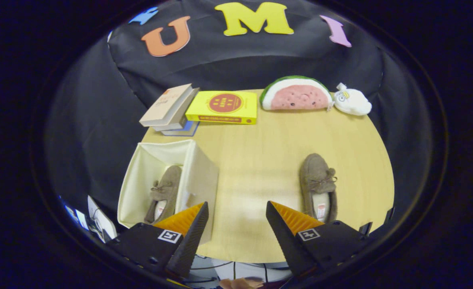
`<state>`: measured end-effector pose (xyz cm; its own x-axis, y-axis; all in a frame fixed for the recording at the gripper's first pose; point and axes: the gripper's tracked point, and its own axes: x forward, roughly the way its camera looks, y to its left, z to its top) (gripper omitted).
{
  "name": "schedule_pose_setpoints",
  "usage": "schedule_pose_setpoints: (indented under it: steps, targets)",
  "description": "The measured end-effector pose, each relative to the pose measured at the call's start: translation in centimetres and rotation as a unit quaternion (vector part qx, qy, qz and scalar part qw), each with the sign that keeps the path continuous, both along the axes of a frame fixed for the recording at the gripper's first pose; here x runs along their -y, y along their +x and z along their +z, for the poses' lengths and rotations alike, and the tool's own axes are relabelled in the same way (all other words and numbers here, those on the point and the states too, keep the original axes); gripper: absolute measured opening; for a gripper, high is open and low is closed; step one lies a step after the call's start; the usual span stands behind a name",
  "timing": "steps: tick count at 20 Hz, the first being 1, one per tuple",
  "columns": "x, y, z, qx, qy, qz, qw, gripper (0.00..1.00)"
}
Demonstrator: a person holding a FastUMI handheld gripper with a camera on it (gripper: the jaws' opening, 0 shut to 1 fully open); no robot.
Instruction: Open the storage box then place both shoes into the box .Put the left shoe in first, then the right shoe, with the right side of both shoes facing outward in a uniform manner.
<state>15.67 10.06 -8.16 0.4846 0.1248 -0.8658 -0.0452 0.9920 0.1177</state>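
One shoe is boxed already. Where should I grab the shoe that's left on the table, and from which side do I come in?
Grip the shoe across its heel collar, probably from above. It lies flat on the table, heel toward the open gripper, toe pointing away. The opening's rim is narrow enough for the fingers to straddle, unlike the broad toe with its bow.

1. The gripper (236, 210) hangs above the near edge of the tabletop (260, 160), looking down and forward across it.
2. Its two fingers are spread wide apart, with bare tabletop showing in the gap between them.
3. Neither finger touches or presses on anything.
4. Each finger carries a square marker on its upper face.
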Motion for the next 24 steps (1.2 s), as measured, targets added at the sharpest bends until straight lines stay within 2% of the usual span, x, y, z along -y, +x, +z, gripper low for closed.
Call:
schedule_pose_setpoints:
  steps: [6,13,16,18,20,22,23,24]
  targets:
    - [9.8,1.1,-3.8,-0.037,-0.019,-0.063,0.997,0.89]
    - [18.0,0.6,-8.6,-0.078,-0.087,-0.089,0.989,0.89]
    - [19.7,0.3,-10.4,-0.100,-0.114,-0.094,0.984,0.90]
    - [20.5,1.5,-11.8,-0.098,-0.136,-0.098,0.981,0.90]
    - [20.8,2.0,-12.9,-0.104,-0.159,-0.081,0.978,0.66]
    - [19.6,1.9,-14.1,-0.128,-0.135,-0.063,0.980,0.44]
    - [19.6,2.2,-14.1,-0.126,-0.135,-0.066,0.981,0.15]
    - [19.6,2.2,-14.4,-0.126,-0.132,-0.066,0.981,0.09]
